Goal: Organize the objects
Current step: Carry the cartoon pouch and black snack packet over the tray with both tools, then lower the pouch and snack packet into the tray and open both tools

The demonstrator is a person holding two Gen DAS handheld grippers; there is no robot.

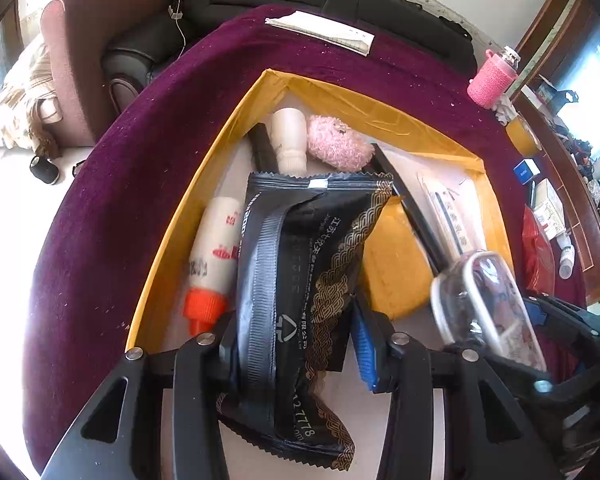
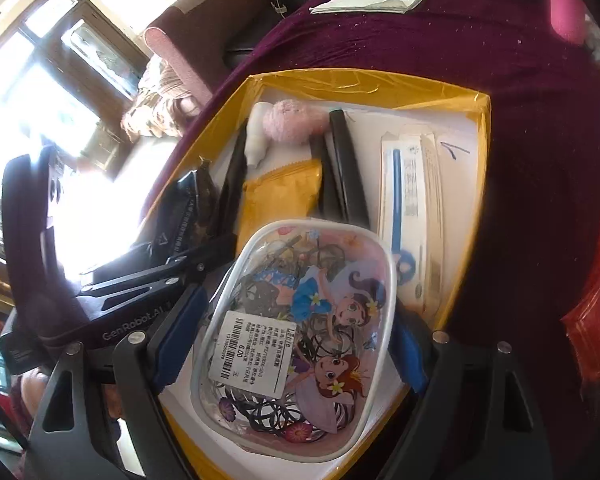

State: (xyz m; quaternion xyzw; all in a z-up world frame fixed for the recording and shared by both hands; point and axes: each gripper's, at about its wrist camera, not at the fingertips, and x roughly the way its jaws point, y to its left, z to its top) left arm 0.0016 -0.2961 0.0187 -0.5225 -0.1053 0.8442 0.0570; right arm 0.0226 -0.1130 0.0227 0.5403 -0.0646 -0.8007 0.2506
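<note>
Black foil packet with gold wave pattern is clamped in the left tongs above the yellow-walled cardboard box. Clear zip pouch with cartoon print sits gripped in the widely spread right tongs, over the same box on the purple-clothed surface.

The left gripper is pointing steeply downward, its blue-padded jaws pinching partway closed on a black packet. The right gripper is tilting down likewise, its jaws standing wide and clamping a clear pouch between both pads. The two grippers are sitting close together, side by side.
</note>
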